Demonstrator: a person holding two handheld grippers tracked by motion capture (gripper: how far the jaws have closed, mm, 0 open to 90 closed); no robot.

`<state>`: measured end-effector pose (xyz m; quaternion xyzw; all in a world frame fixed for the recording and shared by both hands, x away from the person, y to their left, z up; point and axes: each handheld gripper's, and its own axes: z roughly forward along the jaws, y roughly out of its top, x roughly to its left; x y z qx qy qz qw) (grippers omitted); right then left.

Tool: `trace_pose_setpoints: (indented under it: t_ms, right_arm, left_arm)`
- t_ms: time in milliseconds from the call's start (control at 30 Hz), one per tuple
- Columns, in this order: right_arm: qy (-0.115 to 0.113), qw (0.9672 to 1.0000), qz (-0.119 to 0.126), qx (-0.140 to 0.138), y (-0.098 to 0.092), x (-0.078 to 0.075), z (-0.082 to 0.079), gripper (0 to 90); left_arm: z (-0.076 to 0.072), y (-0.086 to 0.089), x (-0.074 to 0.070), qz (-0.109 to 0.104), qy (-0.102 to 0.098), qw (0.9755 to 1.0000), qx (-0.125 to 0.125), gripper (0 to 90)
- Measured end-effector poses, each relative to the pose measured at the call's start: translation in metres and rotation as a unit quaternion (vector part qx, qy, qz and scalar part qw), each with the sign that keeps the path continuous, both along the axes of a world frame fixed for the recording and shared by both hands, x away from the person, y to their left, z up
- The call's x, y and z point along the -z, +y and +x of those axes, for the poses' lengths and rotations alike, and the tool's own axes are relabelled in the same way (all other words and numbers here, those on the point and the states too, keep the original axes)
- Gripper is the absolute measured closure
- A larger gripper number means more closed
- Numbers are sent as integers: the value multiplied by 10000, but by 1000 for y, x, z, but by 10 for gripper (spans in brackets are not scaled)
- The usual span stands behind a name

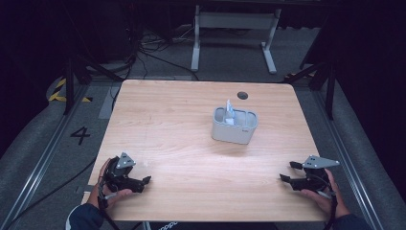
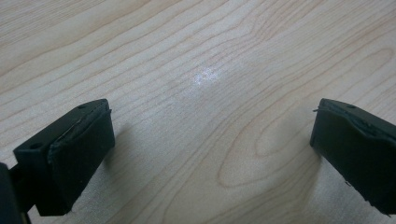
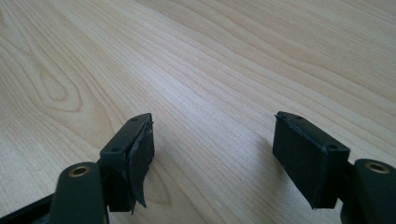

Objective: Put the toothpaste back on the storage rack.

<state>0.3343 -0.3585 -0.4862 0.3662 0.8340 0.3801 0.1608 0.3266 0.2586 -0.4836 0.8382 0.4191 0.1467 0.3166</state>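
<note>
Grey caddy (image 1: 234, 126) sits just past table (image 1: 191, 143) centre with a white item upright in its left compartment, at about 1 o'clock from left gripper (image 1: 143, 181) and 11 o'clock from right gripper (image 1: 287, 171), both released, empty, roughly equidistant.

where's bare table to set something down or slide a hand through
Bare wood runs between the left gripper and right gripper, and along the table's left half beside the grey caddy. The only crowded spot is the caddy, right of centre toward the far edge.
</note>
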Motion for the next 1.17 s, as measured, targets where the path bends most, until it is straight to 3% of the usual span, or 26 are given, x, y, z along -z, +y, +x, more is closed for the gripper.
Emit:
trace_pose_setpoints:
  t_ms: [167,367,1167]
  right_arm:
    - [4,10000,-7,19,0,0,0,291]
    - [7,10000,-5,20,0,0,0,291]
    - [11,10000,10,43,-1,0,1,293]
  left_arm:
    - [2,1,0,63,-76,9999,61,2]
    - [1,0,0,3,-4,10000,7,2]
    - [3,-1,0,29,-34,10000,-61,2]
